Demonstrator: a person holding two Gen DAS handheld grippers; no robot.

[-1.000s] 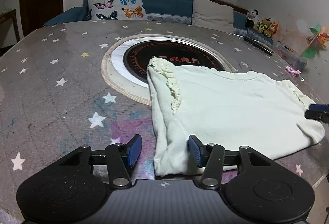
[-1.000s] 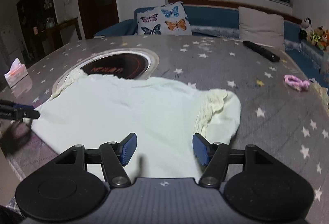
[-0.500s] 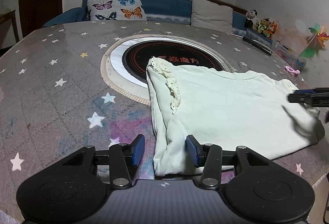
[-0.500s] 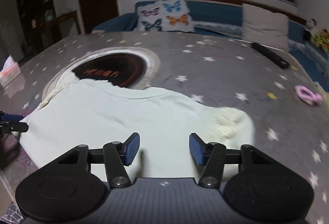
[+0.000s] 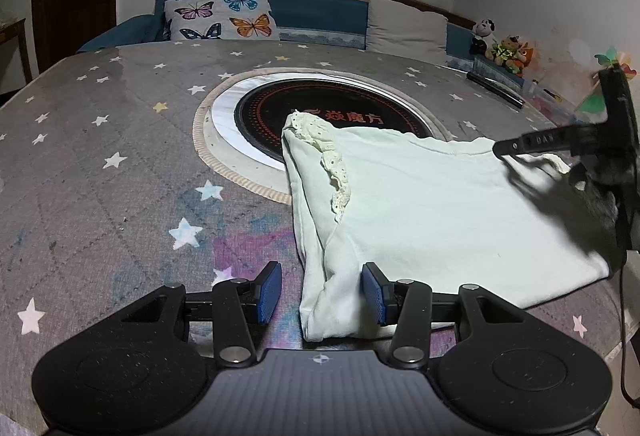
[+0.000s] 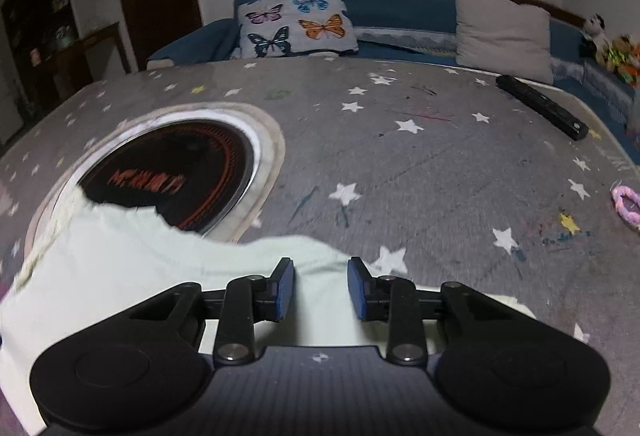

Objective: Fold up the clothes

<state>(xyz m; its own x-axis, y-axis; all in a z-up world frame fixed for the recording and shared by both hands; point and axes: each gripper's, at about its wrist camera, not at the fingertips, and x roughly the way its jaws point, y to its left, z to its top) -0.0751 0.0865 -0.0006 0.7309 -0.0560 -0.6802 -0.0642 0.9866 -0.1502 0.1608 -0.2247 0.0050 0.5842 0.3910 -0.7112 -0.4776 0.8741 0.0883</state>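
Note:
A pale cream top with lace-trimmed sleeves lies flat on the star-patterned tablecloth, and one shoulder overlaps the round black cooker plate. My left gripper is open low at the garment's near corner, whose folded edge runs between the blue pads. My right gripper is open with a narrow gap over the top's far edge, and cloth shows between and under its fingers. In the left wrist view the right gripper hovers over the garment's right shoulder and casts a shadow on it.
A black remote and a pink hair tie lie on the table's right side. Behind the table are a butterfly cushion, a grey cushion and plush toys. The table edge runs close at the near right.
My right gripper has moved forward over the top from its hem toward its far edge, and its fingers have narrowed. The left gripper has stayed at the near corner, with its gap slightly smaller.

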